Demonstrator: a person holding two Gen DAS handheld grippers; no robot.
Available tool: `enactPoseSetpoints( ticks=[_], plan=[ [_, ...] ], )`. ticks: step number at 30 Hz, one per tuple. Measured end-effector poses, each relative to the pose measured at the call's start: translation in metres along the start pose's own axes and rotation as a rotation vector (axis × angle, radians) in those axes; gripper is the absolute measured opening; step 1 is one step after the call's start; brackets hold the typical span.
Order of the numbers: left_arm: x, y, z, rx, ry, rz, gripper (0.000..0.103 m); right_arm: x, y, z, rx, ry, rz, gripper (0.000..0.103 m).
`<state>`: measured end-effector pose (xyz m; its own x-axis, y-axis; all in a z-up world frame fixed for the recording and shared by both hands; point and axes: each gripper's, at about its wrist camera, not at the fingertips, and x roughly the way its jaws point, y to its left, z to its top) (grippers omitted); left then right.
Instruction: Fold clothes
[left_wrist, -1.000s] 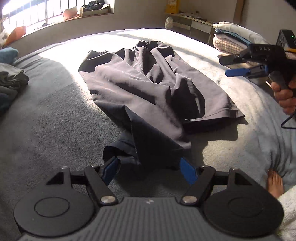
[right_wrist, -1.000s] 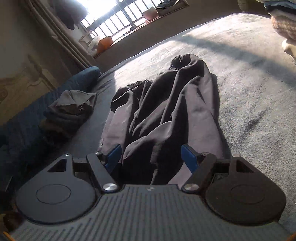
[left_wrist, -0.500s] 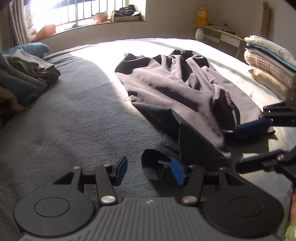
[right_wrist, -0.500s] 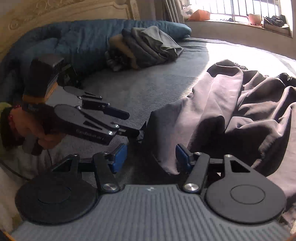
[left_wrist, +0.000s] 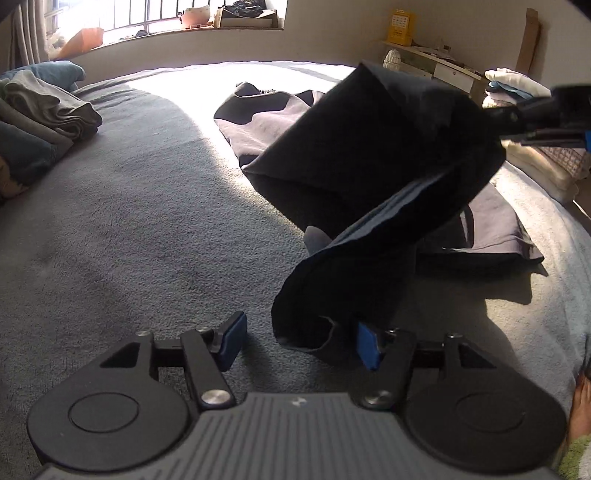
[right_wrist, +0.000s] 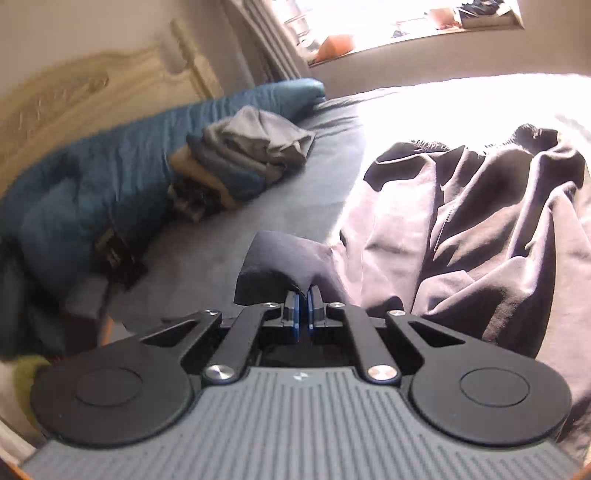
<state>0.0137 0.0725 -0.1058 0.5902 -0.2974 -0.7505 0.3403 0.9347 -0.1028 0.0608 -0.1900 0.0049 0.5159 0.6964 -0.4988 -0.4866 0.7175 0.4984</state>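
A dark garment (left_wrist: 369, 147) lies spread on the grey bed (left_wrist: 129, 240). One long part of it is lifted and twisted toward the upper right. My right gripper (left_wrist: 506, 122) holds that raised end. In the right wrist view this gripper (right_wrist: 303, 306) is shut, with a fold of the dark garment (right_wrist: 480, 229) pinched between its blue pads. My left gripper (left_wrist: 301, 341) hovers low over the bed and its jaws are opening. The garment's hanging hem sits between them, close to the right pad (left_wrist: 367, 347), and is not pinched.
A pile of folded clothes (left_wrist: 48, 110) lies at the bed's left, in front of a blue quilt (right_wrist: 110, 177) and the headboard. A stack of folded linen (left_wrist: 535, 166) stands at the right. A person's foot (left_wrist: 581, 402) shows at the lower right.
The right gripper closed on the garment's edge and raised it up and to the right. The left gripper sank toward the hem; its jaws narrowed, then widened again.
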Motion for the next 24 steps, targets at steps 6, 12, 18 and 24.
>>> enactPoseSetpoints(
  ticks=[6,12,18,24],
  plan=[
    [0.013,-0.003,0.005,-0.048,-0.028,-0.029,0.024,0.006,-0.034,0.037,0.294,-0.063,0.168,0.003],
    [-0.004,-0.01,0.0,-0.079,-0.09,-0.124,0.003,0.036,-0.023,0.049,0.287,-0.027,0.214,0.002],
    [-0.047,-0.038,-0.016,0.058,-0.184,-0.208,0.003,0.081,0.003,0.069,0.232,0.067,0.344,0.003],
    [-0.039,-0.053,-0.033,0.075,-0.128,-0.211,0.004,0.162,0.049,0.04,0.051,0.27,0.37,0.007]
  ],
)
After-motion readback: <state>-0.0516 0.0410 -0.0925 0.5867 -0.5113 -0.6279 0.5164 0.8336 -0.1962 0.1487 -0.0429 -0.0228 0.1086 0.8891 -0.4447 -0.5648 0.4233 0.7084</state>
